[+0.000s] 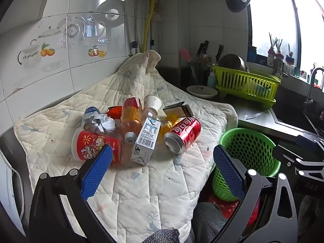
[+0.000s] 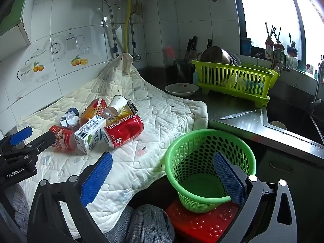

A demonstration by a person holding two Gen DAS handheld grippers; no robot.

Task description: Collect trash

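trash [image 1: 141, 129] heaped on quilt [image 1: 158, 182], red can [image 1: 183, 134], white carton [image 1: 145, 140]

White glossy wall tiles [image 2: 81, 10] with teapot-and-fruit decals, yellow gas hose [image 2: 127, 26] in corner, stainless steel countertop [image 2: 239, 125] meeting a sink, bright overexposed window [image 2: 269, 6] on the right, daylight.

Sink [image 2: 287, 121] cut off at edge, windowsill jars [image 2: 291, 55] blurred

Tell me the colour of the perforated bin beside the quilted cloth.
Green. The bin shows best in the right wrist view, standing empty.
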